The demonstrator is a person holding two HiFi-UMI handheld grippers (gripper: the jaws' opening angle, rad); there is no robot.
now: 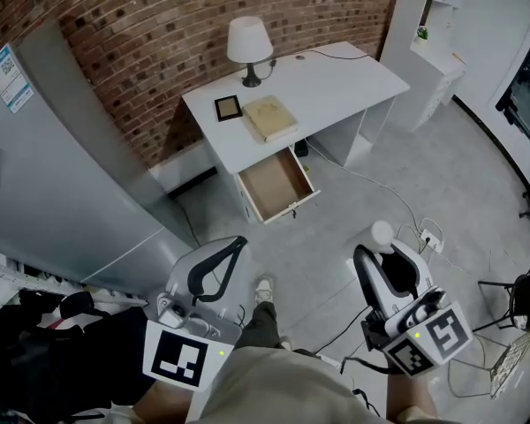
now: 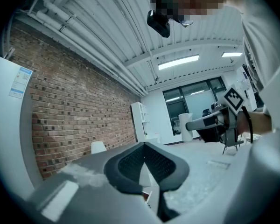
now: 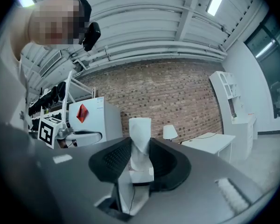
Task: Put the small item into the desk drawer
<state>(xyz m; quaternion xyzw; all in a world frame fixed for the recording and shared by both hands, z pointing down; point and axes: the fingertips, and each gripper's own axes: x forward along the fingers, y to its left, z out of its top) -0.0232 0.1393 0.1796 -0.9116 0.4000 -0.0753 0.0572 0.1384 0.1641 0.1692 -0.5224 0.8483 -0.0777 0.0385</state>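
The white desk point(image 1: 336, 82) stands against the brick wall, and its drawer point(image 1: 274, 184) is pulled out and looks bare inside. My right gripper point(image 1: 384, 253) is at the lower right, well short of the desk, shut on a small white item point(image 1: 382, 233). In the right gripper view the item point(image 3: 140, 129) stands up between the pads of the right gripper point(image 3: 140, 146). My left gripper point(image 1: 237, 243) is at the lower left, its tips touching with nothing between them. In the left gripper view the left gripper point(image 2: 144, 146) is likewise shut and holds nothing.
On the desk are a white lamp point(image 1: 249, 42), a black frame point(image 1: 228, 108) and a tan book point(image 1: 269, 117). A tall grey cabinet point(image 1: 62, 175) fills the left side. Cables point(image 1: 406, 210) and a power strip point(image 1: 430, 235) lie on the floor. My shoe point(image 1: 264, 287) shows below the drawer.
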